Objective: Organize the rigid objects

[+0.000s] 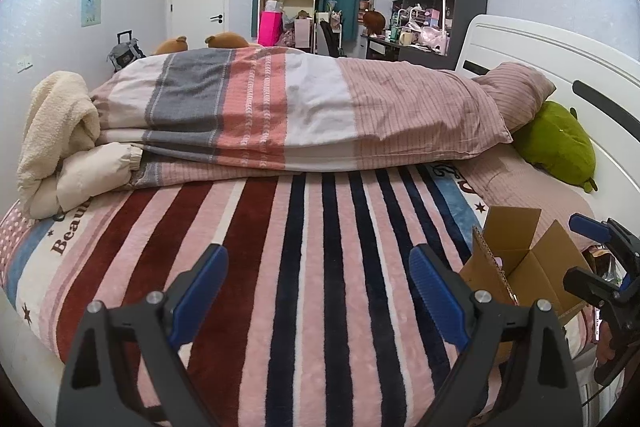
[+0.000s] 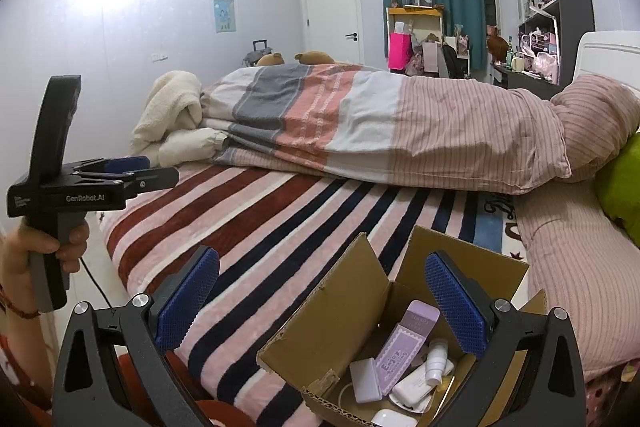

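My left gripper (image 1: 319, 293) hangs spread and empty over the striped blanket (image 1: 304, 267). My right gripper (image 2: 322, 301) is spread too, holding nothing, right above the open cardboard box (image 2: 344, 311). Beneath its right finger lie a purple carton (image 2: 406, 345), white bottle (image 2: 436, 361) and white cases (image 2: 366, 379).

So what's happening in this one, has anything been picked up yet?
Not yet. A person stands at the bed holding a gripper in each hand. The right gripper hovers open over an open cardboard box on the striped blanket, which holds a purple carton, a small white bottle and white cases. The left gripper is open too, over bare blanket beside the box, holding nothing.
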